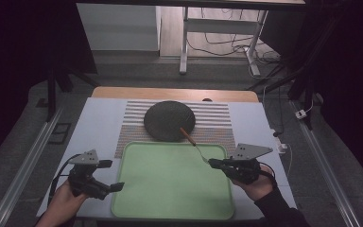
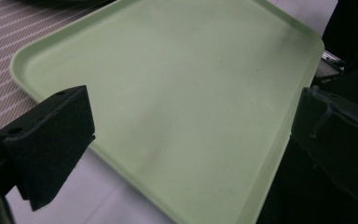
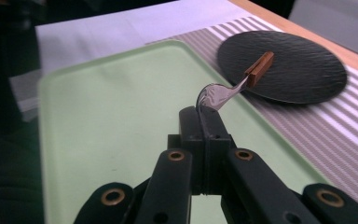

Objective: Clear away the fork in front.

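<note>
The right hand-held gripper point(image 3: 204, 122) was clamped on the fork's point(image 3: 223, 92) tines at the tray's point(image 1: 170, 189) far right corner, the wooden handle pointing away toward the dark plate point(image 1: 169, 120) (resting on its rim). The left hand-held gripper point(image 1: 105, 176) stood wide and empty at the tray's left edge.

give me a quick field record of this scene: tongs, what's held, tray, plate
right tongs: shut on the fork at its tine end
fork handle: wooden, pointing toward the dark plate
left tongs: open, nothing between them, at the tray's edge
tray: light green, nothing lying in it
plate: on the striped mat, beyond the tray
</note>
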A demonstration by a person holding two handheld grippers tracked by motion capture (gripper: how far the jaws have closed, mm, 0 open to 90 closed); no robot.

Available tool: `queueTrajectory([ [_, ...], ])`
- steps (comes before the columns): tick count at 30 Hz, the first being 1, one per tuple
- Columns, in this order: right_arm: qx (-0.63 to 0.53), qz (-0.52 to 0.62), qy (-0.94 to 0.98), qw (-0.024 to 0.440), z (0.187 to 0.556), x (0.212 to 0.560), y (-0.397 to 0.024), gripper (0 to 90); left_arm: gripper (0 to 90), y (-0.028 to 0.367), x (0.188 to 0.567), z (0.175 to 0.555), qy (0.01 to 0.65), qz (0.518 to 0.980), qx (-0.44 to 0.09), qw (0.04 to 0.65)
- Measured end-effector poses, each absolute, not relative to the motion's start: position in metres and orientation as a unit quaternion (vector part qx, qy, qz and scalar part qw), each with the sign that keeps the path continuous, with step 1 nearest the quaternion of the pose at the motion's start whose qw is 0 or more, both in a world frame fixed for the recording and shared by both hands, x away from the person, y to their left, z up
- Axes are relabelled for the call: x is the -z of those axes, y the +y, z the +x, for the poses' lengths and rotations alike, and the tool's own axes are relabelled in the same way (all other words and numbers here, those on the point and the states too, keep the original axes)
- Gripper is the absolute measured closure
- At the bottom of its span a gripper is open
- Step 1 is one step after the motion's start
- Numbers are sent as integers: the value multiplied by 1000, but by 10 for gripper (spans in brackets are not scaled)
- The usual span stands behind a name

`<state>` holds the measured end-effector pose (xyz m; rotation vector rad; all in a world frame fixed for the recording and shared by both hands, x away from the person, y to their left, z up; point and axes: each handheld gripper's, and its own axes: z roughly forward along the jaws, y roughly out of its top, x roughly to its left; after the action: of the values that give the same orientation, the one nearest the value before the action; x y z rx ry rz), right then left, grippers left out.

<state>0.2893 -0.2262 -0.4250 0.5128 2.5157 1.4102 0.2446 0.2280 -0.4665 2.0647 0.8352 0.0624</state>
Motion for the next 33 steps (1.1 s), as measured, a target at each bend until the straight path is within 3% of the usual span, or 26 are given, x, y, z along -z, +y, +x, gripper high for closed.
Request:
queueTrajectory([
  [13, -500, 123, 856, 42, 272, 429, -215, 900, 0, 190, 454, 275, 280, 862, -50, 420],
  [24, -500, 84, 862, -7, 262, 432, -203, 900, 0, 150, 451, 293, 176, 903, -35, 389],
  [33, -498, 39, 865, -46, 260, 431, -195, 900, 112, 121, 458, 297, 87, 934, -36, 343],
])
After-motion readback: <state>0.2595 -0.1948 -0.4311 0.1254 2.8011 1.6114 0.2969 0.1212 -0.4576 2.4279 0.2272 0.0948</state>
